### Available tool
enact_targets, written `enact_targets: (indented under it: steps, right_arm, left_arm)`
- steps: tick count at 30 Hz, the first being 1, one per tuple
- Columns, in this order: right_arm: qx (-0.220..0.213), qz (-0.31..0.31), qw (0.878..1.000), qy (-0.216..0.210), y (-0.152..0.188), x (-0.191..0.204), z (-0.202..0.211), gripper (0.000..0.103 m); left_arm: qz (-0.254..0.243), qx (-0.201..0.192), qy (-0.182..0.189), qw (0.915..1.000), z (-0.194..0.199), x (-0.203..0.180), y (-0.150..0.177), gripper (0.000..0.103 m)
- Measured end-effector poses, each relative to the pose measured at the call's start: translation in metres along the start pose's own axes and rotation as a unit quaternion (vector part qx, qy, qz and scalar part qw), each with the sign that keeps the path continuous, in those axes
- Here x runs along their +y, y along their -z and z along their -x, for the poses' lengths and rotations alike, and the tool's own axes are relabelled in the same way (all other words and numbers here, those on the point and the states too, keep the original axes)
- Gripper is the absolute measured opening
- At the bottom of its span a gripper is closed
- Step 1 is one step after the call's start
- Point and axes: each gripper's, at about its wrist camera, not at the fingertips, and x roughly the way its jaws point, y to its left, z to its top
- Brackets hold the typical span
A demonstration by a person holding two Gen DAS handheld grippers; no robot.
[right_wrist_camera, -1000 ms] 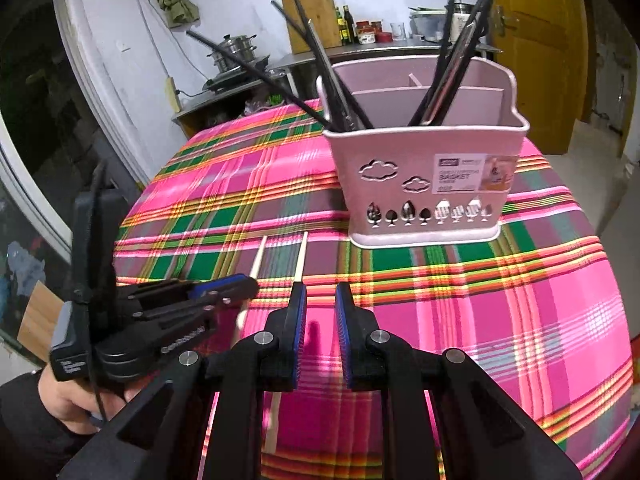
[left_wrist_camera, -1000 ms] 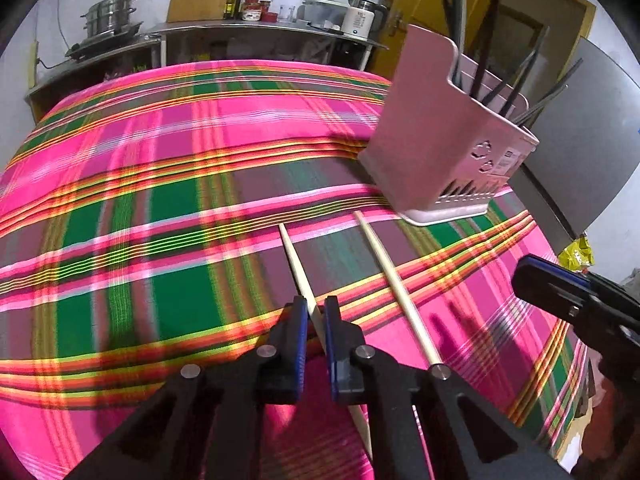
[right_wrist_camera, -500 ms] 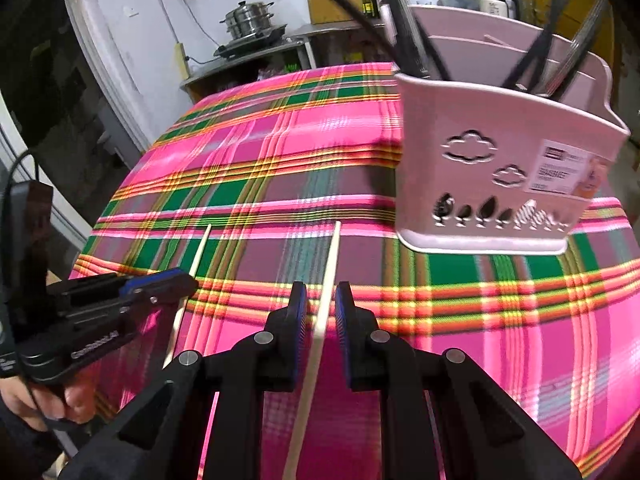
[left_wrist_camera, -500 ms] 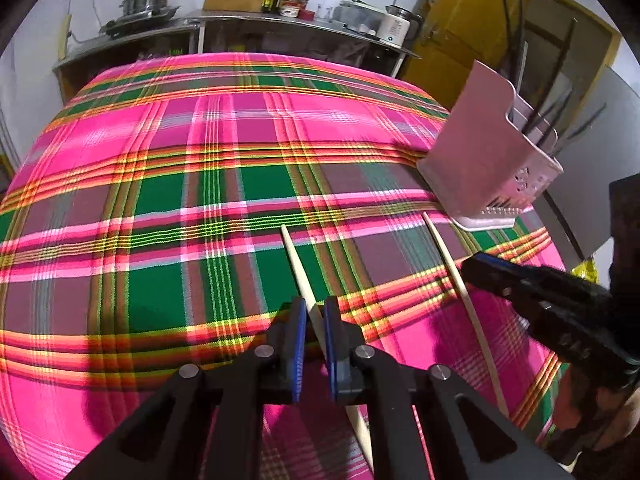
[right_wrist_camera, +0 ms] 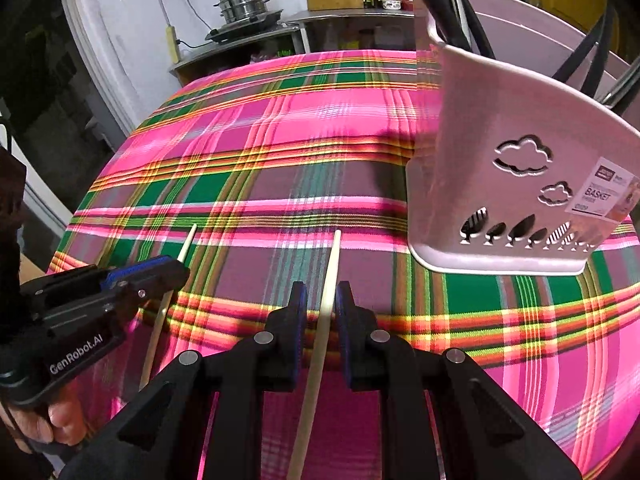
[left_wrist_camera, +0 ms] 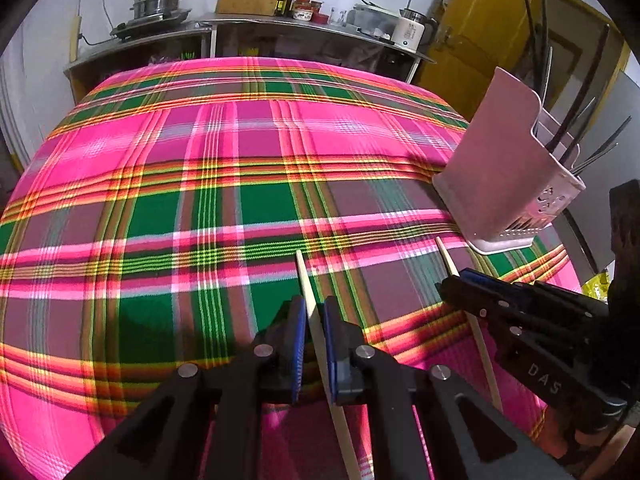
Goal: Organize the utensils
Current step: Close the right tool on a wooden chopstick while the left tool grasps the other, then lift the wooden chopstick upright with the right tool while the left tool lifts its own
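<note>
Two pale wooden chopsticks lie side by side on the plaid tablecloth. In the left wrist view my left gripper (left_wrist_camera: 313, 320) straddles the left chopstick (left_wrist_camera: 305, 280) with a narrow gap, its jaws not closed on it. In the right wrist view my right gripper (right_wrist_camera: 322, 304) straddles the right chopstick (right_wrist_camera: 331, 268) the same way, jaws slightly apart. The pink utensil basket (right_wrist_camera: 516, 196) stands just right of it and holds several dark utensils. The basket also shows in the left wrist view (left_wrist_camera: 500, 184), as does the right gripper (left_wrist_camera: 460, 284) over the right chopstick (left_wrist_camera: 446, 254).
The pink and green plaid cloth (left_wrist_camera: 240, 168) covers a round table. A metal counter (left_wrist_camera: 280, 26) with a steamer pot (left_wrist_camera: 160, 0), bottles and a kettle stands behind it. The left gripper (right_wrist_camera: 148, 276) sits to the left in the right wrist view, over the left chopstick (right_wrist_camera: 187, 242).
Both grippers moved forward and down along the chopsticks. The right gripper shifted left onto the right chopstick, which now lies between its jaws. The basket has not moved.
</note>
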Motion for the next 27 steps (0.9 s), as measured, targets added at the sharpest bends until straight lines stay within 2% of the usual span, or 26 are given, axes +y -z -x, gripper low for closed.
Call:
enact_targets:
  steps: [5, 7, 14, 27]
  right_arm:
    - [0.006, 0.004, 1.0, 0.005, -0.005, 0.002, -0.003, 0.014]
    - [0.008, 0.008, 1.0, 0.008, -0.007, 0.001, -0.003, 0.009]
    - [0.004, 0.0, 1.0, -0.009, -0.005, -0.001, 0.01, 0.007]
    - [-0.054, 0.001, 0.998, -0.032, -0.016, 0.004, 0.07, 0.007]
  left_arm:
    - [-0.006, 0.001, -0.01, 0.9999, -0.003, -0.004, -0.003, 0.008]
    - [-0.005, 0.004, -0.011, 0.9999, -0.003, -0.004, -0.005, 0.007]
    - [0.001, 0.008, 0.01, 0.9999, 0.003, -0.004, -0.005, 0.006]
    - [-0.022, -0.044, 0.042, 0.9979, 0.064, -0.018, -0.016, 0.006]
